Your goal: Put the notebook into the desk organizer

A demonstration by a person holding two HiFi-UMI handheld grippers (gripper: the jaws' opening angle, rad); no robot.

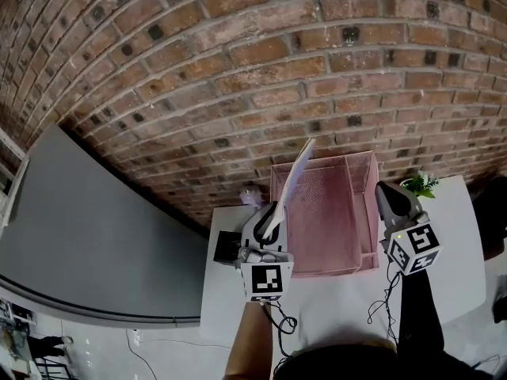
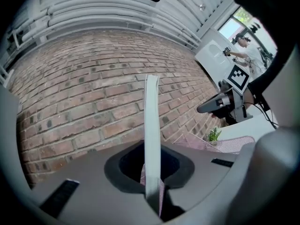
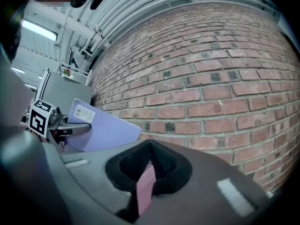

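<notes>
My left gripper (image 1: 273, 214) is shut on the lower edge of a lavender notebook (image 1: 295, 179) and holds it upright, tilted over the left side of the pink mesh desk organizer (image 1: 370, 212). In the left gripper view the notebook (image 2: 151, 125) shows edge-on as a pale strip rising from between the jaws. In the right gripper view the notebook (image 3: 101, 128) shows its back cover with a barcode label. My right gripper (image 1: 386, 195) sits on the organizer's right wall, and a pink strip of that wall (image 3: 146, 184) is pinched between its jaws.
The organizer stands on a white table (image 1: 333, 307) against a brick wall (image 1: 261, 62). A small green plant (image 1: 420, 184) stands to its right and a black object (image 1: 226, 248) lies to its left. A grey panel (image 1: 87, 236) fills the left side.
</notes>
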